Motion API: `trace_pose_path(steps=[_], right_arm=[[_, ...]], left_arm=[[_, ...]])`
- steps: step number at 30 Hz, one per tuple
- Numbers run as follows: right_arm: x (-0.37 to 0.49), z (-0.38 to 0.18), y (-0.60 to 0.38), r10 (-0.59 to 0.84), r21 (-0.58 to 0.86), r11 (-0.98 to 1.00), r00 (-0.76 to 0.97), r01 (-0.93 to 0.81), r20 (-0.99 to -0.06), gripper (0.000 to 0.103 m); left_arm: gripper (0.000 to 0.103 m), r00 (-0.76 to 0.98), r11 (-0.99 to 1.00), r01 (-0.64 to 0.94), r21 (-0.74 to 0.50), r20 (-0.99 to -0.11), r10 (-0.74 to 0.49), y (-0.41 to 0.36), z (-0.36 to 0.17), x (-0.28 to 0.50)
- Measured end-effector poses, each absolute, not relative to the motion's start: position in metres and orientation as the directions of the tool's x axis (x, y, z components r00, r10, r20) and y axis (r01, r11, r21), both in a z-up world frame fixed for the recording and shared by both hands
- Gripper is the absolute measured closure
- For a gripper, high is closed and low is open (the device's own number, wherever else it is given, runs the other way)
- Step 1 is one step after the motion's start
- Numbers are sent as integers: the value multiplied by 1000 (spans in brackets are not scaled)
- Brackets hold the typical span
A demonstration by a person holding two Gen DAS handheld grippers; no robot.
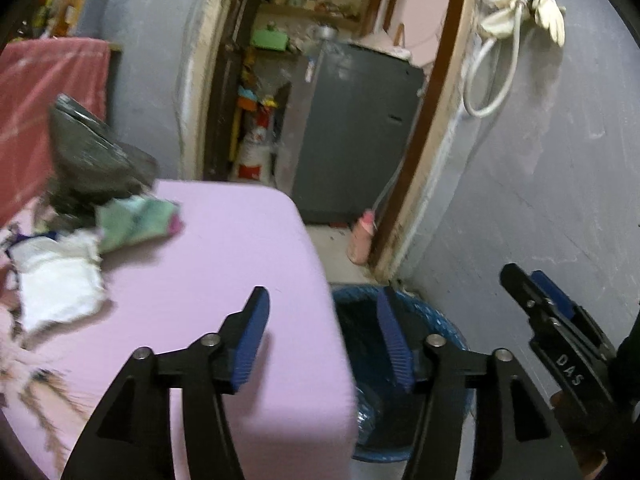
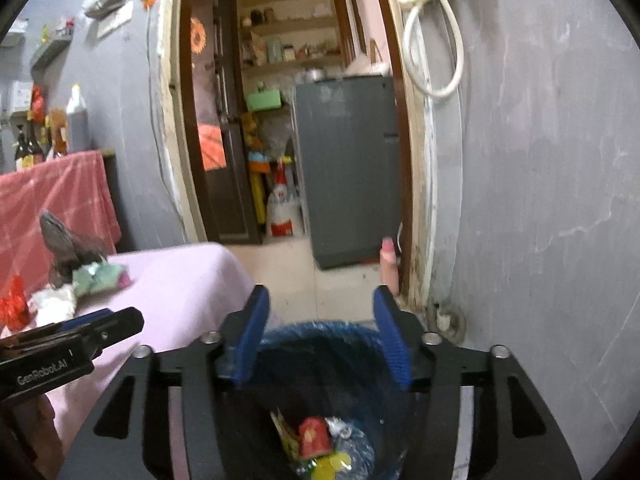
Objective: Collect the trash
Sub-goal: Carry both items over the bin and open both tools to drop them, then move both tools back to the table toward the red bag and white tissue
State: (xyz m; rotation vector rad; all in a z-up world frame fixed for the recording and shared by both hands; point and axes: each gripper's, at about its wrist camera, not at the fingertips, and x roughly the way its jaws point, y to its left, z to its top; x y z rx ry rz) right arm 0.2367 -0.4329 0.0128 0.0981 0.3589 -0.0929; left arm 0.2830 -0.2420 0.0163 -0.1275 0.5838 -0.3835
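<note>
My right gripper [image 2: 320,320] is open and empty above a blue bin [image 2: 280,334] on the floor. Inside the bin lie a red cup-like piece [image 2: 316,436], yellow bits [image 2: 332,464] and wrappers. My left gripper [image 1: 324,320] is also open with nothing between its fingers, over the corner of the pink-covered surface [image 1: 224,280] and the bin [image 1: 444,328]. On the pink cover lie crumpled white paper [image 1: 56,280], a green wrapper [image 1: 136,220] and a dark bag [image 1: 92,156]. A red wrapper [image 2: 14,308] shows at the far left.
A grey wall [image 2: 540,200] stands close on the right, with a white cable [image 2: 436,40] hanging on it. Ahead, a doorway opens onto a grey fridge [image 2: 348,168] and shelves. A pink bottle [image 2: 390,264] stands by the door frame. A red cloth [image 2: 52,200] hangs at the left.
</note>
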Motion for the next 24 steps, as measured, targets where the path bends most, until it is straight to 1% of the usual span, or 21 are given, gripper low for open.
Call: trace_pose_path(steps=[1, 2, 3, 4, 5, 6, 8, 9, 10, 11, 15, 24], right_arm=[[235, 17, -429, -72, 79, 991, 937, 105, -341, 42], [234, 20, -425, -72, 79, 992, 942, 103, -329, 35], [232, 23, -421, -72, 78, 992, 947, 101, -314, 32], [231, 25, -418, -70, 76, 992, 951, 97, -302, 27], [229, 28, -414, -68, 74, 993, 955, 93, -290, 23], [229, 29, -409, -65, 71, 994, 958, 89, -279, 21], [227, 32, -402, -59, 69, 994, 962, 80, -266, 14], [227, 33, -398, -57, 68, 995, 964, 77, -262, 12], [227, 34, -394, -56, 67, 995, 965, 76, -257, 4], [227, 35, -390, -54, 69, 995, 967, 73, -250, 0], [226, 42, -371, -29, 63, 997, 974, 44, -226, 0], [230, 51, -323, 57, 59, 997, 976, -46, -212, 0]], left_arm=[[46, 779, 927, 307, -215, -503, -375, -236, 20, 280], [41, 790, 932, 297, -208, -496, -362, -231, 23, 278], [38, 799, 936, 287, -205, -488, -352, -226, 25, 275], [31, 809, 939, 278, -203, -478, -343, -221, 28, 273], [24, 820, 943, 268, -198, -467, -331, -217, 32, 271], [22, 836, 948, 254, -190, -450, -314, -210, 36, 267], [12, 857, 956, 233, -176, -427, -288, -199, 41, 261], [10, 865, 960, 222, -171, -420, -275, -194, 41, 259], [8, 876, 965, 206, -163, -409, -256, -188, 43, 255], [8, 883, 967, 198, -159, -401, -246, -186, 42, 253], [3, 905, 977, 158, -144, -375, -201, -162, 48, 246], [2, 932, 989, 75, -128, -344, -115, -106, 51, 232]])
